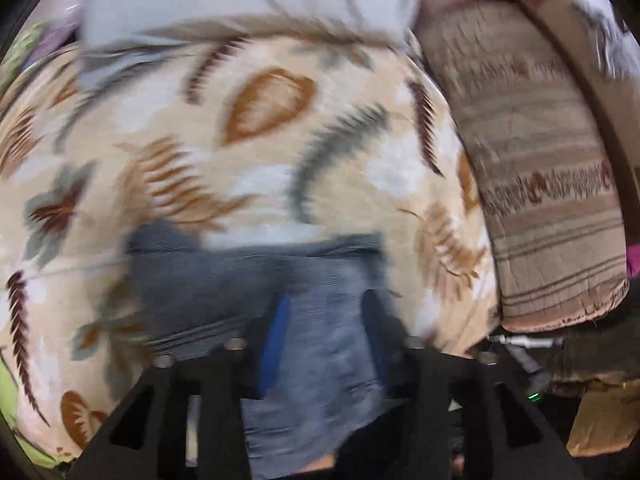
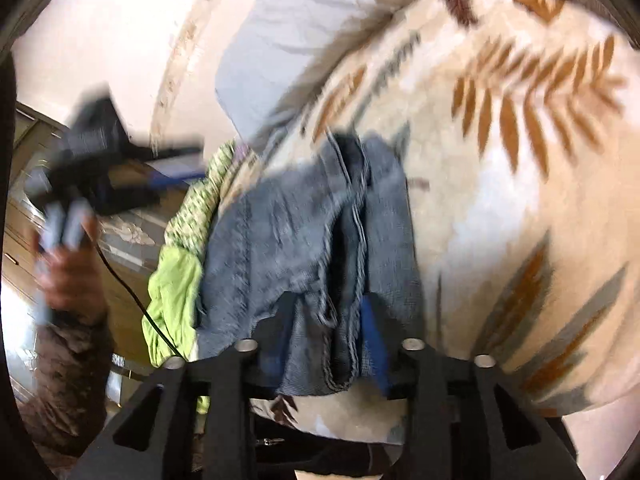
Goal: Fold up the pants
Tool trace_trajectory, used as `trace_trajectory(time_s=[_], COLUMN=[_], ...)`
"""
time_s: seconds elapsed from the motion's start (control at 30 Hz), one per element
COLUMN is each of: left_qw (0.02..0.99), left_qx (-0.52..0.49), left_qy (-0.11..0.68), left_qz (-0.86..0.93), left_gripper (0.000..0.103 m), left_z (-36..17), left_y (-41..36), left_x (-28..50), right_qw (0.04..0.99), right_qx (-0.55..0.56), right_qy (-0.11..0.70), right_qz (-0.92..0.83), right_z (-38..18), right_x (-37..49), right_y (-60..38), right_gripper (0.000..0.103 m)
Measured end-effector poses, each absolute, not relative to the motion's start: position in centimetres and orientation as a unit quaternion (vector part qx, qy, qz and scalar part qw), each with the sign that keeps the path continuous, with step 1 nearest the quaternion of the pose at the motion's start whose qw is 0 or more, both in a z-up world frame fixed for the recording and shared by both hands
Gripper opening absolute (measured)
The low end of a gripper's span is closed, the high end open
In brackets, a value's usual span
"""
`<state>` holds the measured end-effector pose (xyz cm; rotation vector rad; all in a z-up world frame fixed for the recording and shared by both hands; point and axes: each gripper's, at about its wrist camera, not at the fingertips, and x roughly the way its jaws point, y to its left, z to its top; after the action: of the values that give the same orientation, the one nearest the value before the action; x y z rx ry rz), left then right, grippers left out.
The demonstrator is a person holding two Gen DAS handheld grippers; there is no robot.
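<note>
Right now both your left gripper (image 1: pixel 326 316) and right gripper (image 2: pixel 330 320) stand spread, jeans (image 2: pixel 304 232) lying loose between their fingers on the leaf-print blanket (image 2: pixel 500 208).

No text, label, brand, number or sign is showing legibly in either wrist view; both pictures are blurring with motion.
</note>
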<state>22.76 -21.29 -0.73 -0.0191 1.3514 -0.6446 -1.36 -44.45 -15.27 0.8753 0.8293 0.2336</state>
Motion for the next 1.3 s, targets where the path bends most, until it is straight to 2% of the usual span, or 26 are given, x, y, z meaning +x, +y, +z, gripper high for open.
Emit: trace_trajectory(time_s=[0.03, 0.07, 0.2, 0.4, 0.43, 0.47, 0.5, 0.53, 0.7, 0.87, 1.0, 1.17, 1.3], left_qw=[0.740, 0.739, 0.707, 0.659, 0.658, 0.663, 0.667, 0.675, 0.709, 0.741, 0.753, 0.774, 0.800], left_qx=[-0.027, -0.048, -0.139, -0.189, -0.187, -0.182, -0.177, -0.169, -0.120, -0.065, -0.056, -0.049, -0.028], left_qy=[0.611, 0.615, 0.645, 0.677, 0.679, 0.676, 0.674, 0.668, 0.644, 0.631, 0.622, 0.600, 0.568], left_qz=[-0.280, -0.271, -0.254, -0.268, -0.265, -0.263, -0.263, -0.264, -0.263, -0.222, -0.207, -0.197, -0.191], left_gripper=[0.043, 0.044, 0.044, 0.045, 0.045, 0.045, 0.045, 0.045, 0.046, 0.055, 0.055, 0.051, 0.051], left_z=[-1.2, -1.9, -5.9, -11.8, -12.4, -12.6, -12.6, -12.1, -11.1, -12.0, -11.4, -8.5, -6.0], left_y=[-18.3, -16.2, -10.1, -8.0, -8.2, -8.3, -8.4, -8.7, -10.8, -13.3, -13.8, -13.3, -13.5], left_x=[23.1, 23.4, 22.9, 20.8, 20.6, 20.6, 20.7, 20.4, 18.9, 17.6, 16.4, 14.9, 12.9], right_qw=[0.823, 0.827, 0.824, 0.805, 0.797, 0.799, 0.808, 0.815, 0.858, 0.846, 0.839, 0.845, 0.863], right_qx=[0.411, 0.413, 0.415, 0.414, 0.407, 0.395, 0.370, 0.358, 0.279, 0.248, 0.284, 0.295, 0.298], right_qy=[0.377, 0.368, 0.375, 0.418, 0.436, 0.443, 0.448, 0.444, 0.419, 0.469, 0.460, 0.443, 0.404], right_qz=[0.106, 0.100, 0.090, 0.083, 0.090, 0.094, 0.095, 0.101, 0.100, 0.057, 0.060, 0.053, 0.059], right_z=[-14.6, -14.0, -13.6, -16.0, -16.7, -16.6, -16.2, -15.5, -11.6, -15.3, -16.2, -14.0, -10.9], right_x=[-1.3, -1.0, 2.9, 8.3, 9.0, 9.1, 9.3, 8.8, 7.1, 7.3, 6.8, 5.7, 5.1], right_y=[-44.9, -45.4, -46.3, -45.0, -44.4, -43.9, -43.3, -42.9, -42.4, -43.3, -44.2, -44.7, -44.6], right_gripper=[0.057, 0.060, 0.061, 0.060, 0.053, 0.025, 0.012, 0.009, 0.008, 0.010, 0.013, 0.032, 0.033])
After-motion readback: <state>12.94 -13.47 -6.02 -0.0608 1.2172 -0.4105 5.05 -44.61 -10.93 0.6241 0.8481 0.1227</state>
